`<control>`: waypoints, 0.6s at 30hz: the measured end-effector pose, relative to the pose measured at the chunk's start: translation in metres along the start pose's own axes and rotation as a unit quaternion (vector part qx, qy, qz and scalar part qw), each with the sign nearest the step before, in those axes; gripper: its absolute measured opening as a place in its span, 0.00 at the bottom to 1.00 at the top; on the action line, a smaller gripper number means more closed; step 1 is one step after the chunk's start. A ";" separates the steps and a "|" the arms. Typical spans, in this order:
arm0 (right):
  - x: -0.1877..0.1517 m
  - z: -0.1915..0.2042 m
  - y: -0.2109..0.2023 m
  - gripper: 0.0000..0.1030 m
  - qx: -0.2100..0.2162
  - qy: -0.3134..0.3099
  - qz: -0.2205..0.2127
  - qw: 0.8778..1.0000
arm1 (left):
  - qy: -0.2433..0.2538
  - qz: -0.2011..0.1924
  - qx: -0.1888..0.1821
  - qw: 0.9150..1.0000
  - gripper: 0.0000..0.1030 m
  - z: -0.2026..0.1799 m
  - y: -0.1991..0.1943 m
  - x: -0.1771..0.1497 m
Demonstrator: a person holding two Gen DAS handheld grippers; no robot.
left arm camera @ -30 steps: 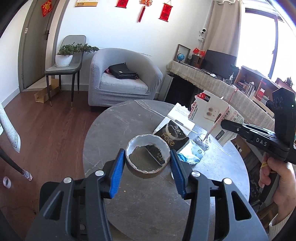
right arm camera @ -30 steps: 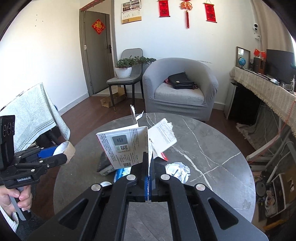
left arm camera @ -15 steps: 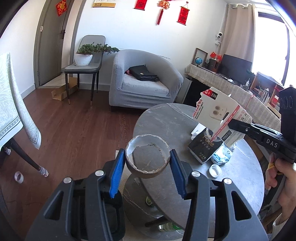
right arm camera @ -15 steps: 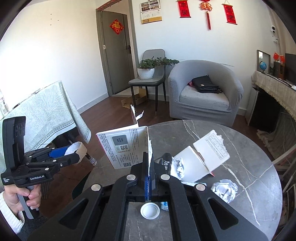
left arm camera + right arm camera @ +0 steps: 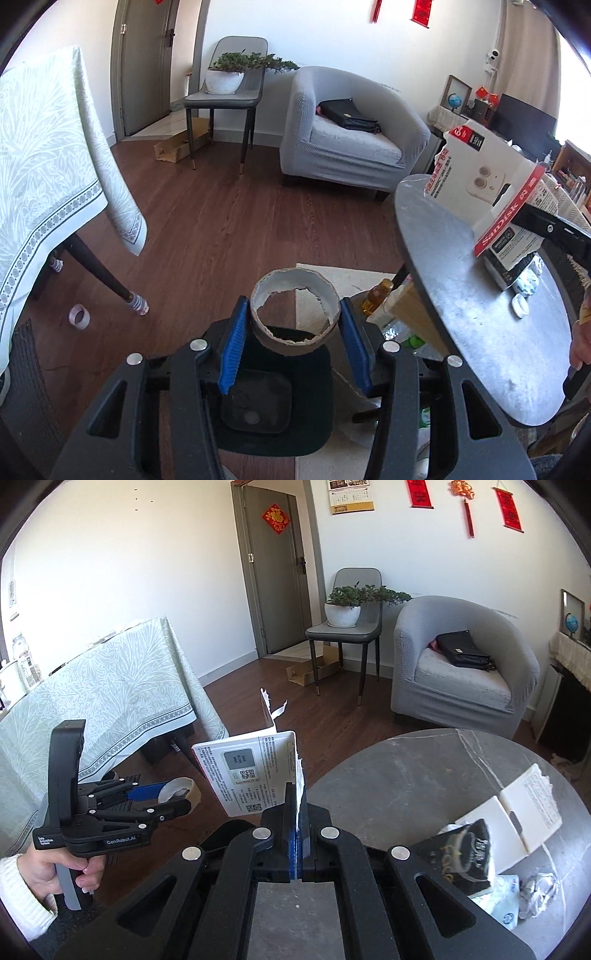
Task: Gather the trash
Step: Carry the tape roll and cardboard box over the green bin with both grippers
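My left gripper is shut on an empty cardboard tape roll and holds it over a black trash bin on the floor beside the round table. The roll also shows in the right wrist view. My right gripper is shut on a torn white packaging card, held upright near the table's edge; the card also shows in the left wrist view. More trash lies on the round grey table: a black box, torn white packaging and crumpled wrappers.
A table with a green cloth stands at the left. A grey armchair and a chair with a plant are at the back. Bottles sit on a shelf under the round table. A small tape roll lies on the floor.
My left gripper has carried the tape roll off the table and leftward, down over the black bin. My right gripper has swung left with the card, toward the table's edge.
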State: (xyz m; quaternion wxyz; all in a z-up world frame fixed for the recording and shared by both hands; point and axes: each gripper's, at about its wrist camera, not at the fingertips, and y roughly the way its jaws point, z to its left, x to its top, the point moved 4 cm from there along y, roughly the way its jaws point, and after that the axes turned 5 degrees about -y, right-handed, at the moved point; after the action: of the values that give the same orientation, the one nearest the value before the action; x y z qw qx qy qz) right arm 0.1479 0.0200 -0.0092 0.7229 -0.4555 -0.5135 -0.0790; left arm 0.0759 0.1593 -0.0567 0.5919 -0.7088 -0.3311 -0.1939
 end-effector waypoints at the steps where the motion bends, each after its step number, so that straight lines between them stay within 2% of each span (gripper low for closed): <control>1: 0.001 0.005 0.005 0.00 0.005 0.000 0.003 1.000 | -0.002 0.007 0.005 1.000 0.50 0.006 0.002 -0.002; 11: 0.005 0.053 0.055 0.00 0.034 -0.015 0.046 0.998 | -0.035 0.106 0.025 0.993 0.50 0.050 0.040 -0.044; 18: 0.001 0.074 0.084 0.00 0.047 -0.027 0.079 0.995 | -0.045 0.149 0.044 0.987 0.50 0.076 0.054 -0.069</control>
State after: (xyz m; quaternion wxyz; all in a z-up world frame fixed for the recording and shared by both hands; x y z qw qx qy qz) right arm 0.1475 0.1234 -0.0532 0.7333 -0.4625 -0.4981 0.0146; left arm 0.0557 0.2116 -0.1584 0.6296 -0.7311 -0.2565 -0.0568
